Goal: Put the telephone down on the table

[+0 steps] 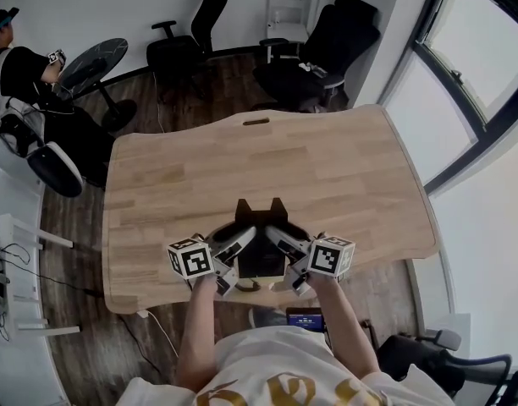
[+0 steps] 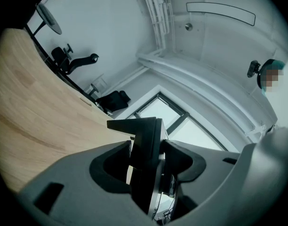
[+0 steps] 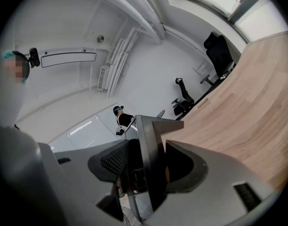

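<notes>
The black telephone hangs just over the wooden table near its front edge, held from both sides. My left gripper clamps its left side and my right gripper its right side. In the left gripper view the jaws press on the telephone's dark slab, which stands edge-on between them, with the table beside it. The right gripper view shows the same: jaws shut on the telephone next to the table. The telephone's underside is hidden.
Two black office chairs stand behind the table's far edge. A floor fan and a seated person are at the far left. White shelving is on the left, and a large window on the right.
</notes>
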`<state>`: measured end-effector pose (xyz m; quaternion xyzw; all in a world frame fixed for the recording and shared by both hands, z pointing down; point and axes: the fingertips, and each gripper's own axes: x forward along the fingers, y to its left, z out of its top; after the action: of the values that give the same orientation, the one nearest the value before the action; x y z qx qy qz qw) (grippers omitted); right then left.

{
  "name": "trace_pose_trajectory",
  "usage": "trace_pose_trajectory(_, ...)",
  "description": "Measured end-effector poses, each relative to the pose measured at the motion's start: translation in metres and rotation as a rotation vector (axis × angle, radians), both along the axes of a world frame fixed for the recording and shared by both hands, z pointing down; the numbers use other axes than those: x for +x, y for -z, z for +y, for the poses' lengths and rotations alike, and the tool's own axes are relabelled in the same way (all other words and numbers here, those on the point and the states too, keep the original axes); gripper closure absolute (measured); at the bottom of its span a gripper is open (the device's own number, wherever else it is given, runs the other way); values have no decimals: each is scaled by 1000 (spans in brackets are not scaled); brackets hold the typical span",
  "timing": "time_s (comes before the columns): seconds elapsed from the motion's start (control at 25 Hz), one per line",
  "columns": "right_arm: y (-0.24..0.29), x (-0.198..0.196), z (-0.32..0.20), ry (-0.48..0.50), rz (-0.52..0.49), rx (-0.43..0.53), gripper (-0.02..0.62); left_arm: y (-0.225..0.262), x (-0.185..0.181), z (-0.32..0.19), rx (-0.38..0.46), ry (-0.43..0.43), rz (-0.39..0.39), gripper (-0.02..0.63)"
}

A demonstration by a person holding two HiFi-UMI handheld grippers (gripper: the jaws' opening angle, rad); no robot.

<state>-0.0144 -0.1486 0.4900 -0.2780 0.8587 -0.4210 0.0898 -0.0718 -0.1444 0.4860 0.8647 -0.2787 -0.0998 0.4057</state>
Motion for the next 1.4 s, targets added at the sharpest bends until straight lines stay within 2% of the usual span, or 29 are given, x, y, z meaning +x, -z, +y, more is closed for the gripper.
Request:
trace_pose_trajectory(0.6, -74, -4, -57, 14, 40, -136, 374, -76, -4, -57, -144, 4, 31, 396)
trace_pose_trajectory(1.4, -154, -13, -124, 24, 70, -295, 374, -156, -13, -124, -297, 22, 64, 396)
